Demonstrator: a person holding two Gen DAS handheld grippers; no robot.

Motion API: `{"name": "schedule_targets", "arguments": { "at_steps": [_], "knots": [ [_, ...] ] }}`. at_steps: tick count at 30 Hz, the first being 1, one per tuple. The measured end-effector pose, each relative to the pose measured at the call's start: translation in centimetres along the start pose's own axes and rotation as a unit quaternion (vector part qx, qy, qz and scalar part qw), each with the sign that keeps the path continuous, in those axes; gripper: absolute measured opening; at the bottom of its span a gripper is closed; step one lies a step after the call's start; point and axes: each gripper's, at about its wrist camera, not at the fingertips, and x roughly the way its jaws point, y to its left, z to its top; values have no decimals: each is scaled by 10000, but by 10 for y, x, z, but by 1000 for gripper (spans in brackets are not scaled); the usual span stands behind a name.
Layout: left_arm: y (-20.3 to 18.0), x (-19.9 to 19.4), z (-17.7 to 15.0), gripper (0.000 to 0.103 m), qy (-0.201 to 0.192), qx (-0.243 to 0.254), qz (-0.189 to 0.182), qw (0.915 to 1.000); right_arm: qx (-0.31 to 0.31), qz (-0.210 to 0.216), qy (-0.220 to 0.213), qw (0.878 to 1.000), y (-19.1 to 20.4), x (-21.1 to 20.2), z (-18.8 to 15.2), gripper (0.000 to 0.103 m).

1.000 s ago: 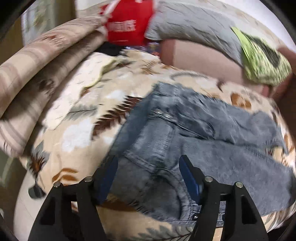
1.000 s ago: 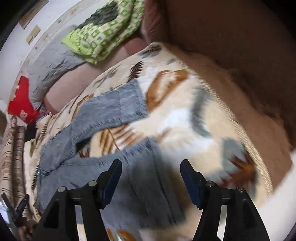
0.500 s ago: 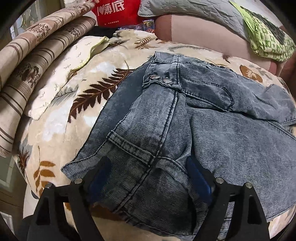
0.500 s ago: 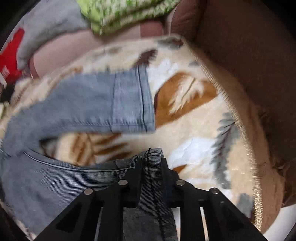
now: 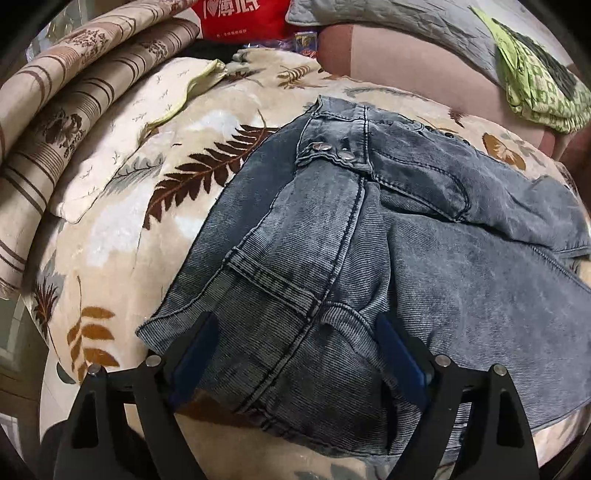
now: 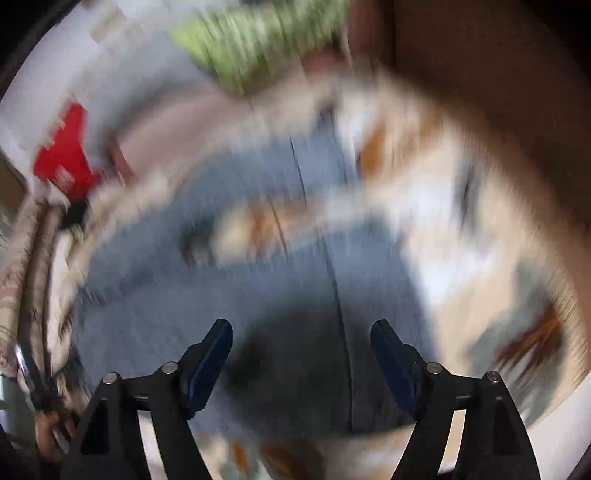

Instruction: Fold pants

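left gripper [image 5: 293, 345]: sitting nearest the lens, pointing steeply down over the waist end of the pants; jaws standing wide apart, having just been opening a little further; denim lying between the blue pads [image 5: 397, 354] but nothing pinching it.
right gripper [image 6: 301, 350]: view heavily motion-blurred; jaws spread wide, having just been opening; blurred grey-blue cloth lying under and between the pads, not clamped.
pants [image 5: 369, 240]: grey-blue washed denim, lying mostly flat on the blanket, hip and waistband area directly in front of the left gripper, two metal buttons [image 5: 332, 151] showing on the waistband further back, a row of small dark studs beyond them; legs running off toward the right of the left view. In the right view the pants [image 6: 229, 295] are showing as two blurred leg strips with a patch of blanket between them.
blanket [image 5: 110, 236]: cream plush with brown and orange leaf print, lying under the pants, covering the whole work surface.
pale pillow [image 5: 122, 136]: lying left of the pants, well apart, on the blanket.
striped bedding [image 5: 55, 85]: rolled up at the far left, behind the pillow.
red bag [image 5: 240, 18]: sitting at the far top edge, white lettering, too cut off for reading.
grey quilted cloth [image 5: 399, 22]: draping at the back.
green patterned cloth [image 5: 535, 81]: lying at the far right, on a pinkish-brown padded edge.
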Motion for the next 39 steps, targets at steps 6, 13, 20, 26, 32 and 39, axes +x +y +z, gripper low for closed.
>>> {"name": "schedule_targets", "arguments": {
  "at_steps": [6, 13, 20, 26, 32, 39],
  "knots": [
    [11, -26, 32, 88, -588, -80, 9, 9982, -83, 255, -603, 9978, 12, -36, 21, 80],
    [23, 31, 100, 87, -74, -604, -443, 9972, 664, 412, -807, 9937, -26, -22, 108, 80],
    [16, 79, 133, 73, 411, -864, -808, 9921, 766, 242, -328, 9962, -32, 44, 161, 70],
    [7, 95, 141, 28, 638, -788, -901, 9908, 240, -337, -76, 9991, -22, 57, 162, 25],
    [5, 75, 149, 18, 327, -544, -565, 9964, -311, -855, -331, 9953, -1, 34, 163, 22],
    [-1, 98, 139, 23, 466, -367, -124, 9982, -1046, -1799, 136, 9780, 0, 64, 135, 26]
  ]
}}
